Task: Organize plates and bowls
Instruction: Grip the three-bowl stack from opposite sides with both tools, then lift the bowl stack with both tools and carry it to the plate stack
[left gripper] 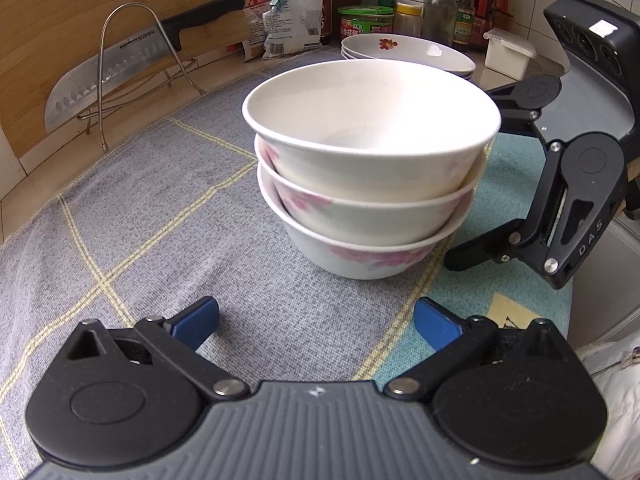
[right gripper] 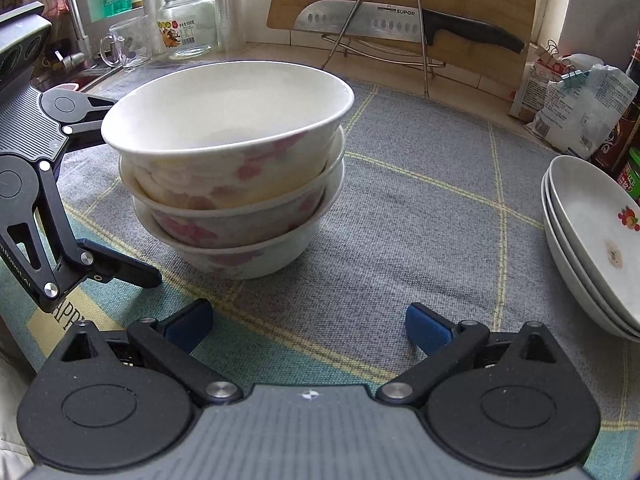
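Three white bowls with pink flowers (left gripper: 372,168) stand nested in one stack on a grey checked cloth (left gripper: 160,220); the right wrist view shows the same stack (right gripper: 228,168). My left gripper (left gripper: 316,316) is just short of the stack, open wide, with nothing between its blue pads. My right gripper (right gripper: 308,316) faces the stack from the other side, also open and empty. Each gripper's black fingers (left gripper: 480,248) flank the stack in the other's view without touching it. A stack of white plates (right gripper: 592,236) with a small fruit print sits off to the side.
A knife (left gripper: 120,72) rests in a wire rack against a wooden cutting board (left gripper: 52,20) at the back. Bags, jars and bottles (left gripper: 464,12) line the rear wall beside the plates (left gripper: 408,52). A glass jar (right gripper: 188,28), a mug and a tap stand near the sink.
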`<state>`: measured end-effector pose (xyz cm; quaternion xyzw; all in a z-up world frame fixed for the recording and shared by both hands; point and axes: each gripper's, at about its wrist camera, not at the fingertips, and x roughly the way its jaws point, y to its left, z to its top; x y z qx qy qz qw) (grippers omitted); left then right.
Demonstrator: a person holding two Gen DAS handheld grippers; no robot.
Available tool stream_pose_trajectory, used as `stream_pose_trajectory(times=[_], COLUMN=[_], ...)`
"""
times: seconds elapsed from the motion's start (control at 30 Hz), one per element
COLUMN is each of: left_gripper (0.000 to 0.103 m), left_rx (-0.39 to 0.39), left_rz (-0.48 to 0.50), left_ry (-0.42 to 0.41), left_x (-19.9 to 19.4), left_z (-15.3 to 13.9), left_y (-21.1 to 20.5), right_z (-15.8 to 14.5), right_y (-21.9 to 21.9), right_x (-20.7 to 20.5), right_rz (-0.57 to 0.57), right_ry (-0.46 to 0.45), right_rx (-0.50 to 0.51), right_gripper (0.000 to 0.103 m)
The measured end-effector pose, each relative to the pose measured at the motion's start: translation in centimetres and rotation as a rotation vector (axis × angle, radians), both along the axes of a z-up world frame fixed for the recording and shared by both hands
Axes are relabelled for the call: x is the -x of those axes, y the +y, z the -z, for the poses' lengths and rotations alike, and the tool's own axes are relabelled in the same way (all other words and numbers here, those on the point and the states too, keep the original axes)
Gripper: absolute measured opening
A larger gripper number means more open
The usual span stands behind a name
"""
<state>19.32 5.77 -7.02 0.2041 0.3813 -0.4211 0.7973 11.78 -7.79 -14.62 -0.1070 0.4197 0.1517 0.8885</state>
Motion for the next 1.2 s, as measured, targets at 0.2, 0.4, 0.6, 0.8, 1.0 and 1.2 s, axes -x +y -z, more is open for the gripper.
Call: stream_pose_trajectory(times=[0.2,0.4,0.6,0.8,1.0,1.2], left_gripper=[0.101,0.1,0.096,0.09,0.087,0.086], left_rx=[0.006,0.011,0.035,0.046,0.04,0.029], left_rz=[0.115,0.243,0.32,0.361,0.4,0.436], left_ry=[-0.055,-0.067,-0.039,-0.015,-0.003,0.009], left_x=[-0.4,-1.3,-2.1,-2.7,-2.8,-3.1], left_z=[-0.7,-1.1,-1.0,-1.0,-1.2,-1.4], left_y=[-0.2,-0.4,-0.7,-0.9,-1.0,-1.4], right_z=[-0.7,-1.8,-2.6,-3.1,-3.1,-3.2], right_y=[0.1,0.7,1.2,1.7,1.9,2.0], right_x=[-1.1,-2.0,-3.2,-3.7,-4.2,-4.2], right_rz=[-0.096,-0.233,-0.312,-0.371,-0.412,-0.442], right_ry=[0.021,0.016,0.022,0.039,0.058,0.075], right_rx=[0.016,0.023,0.028,0.034,0.047,0.047], right_gripper=[0.103,0.103,0.103,0.099,0.094,0.09])
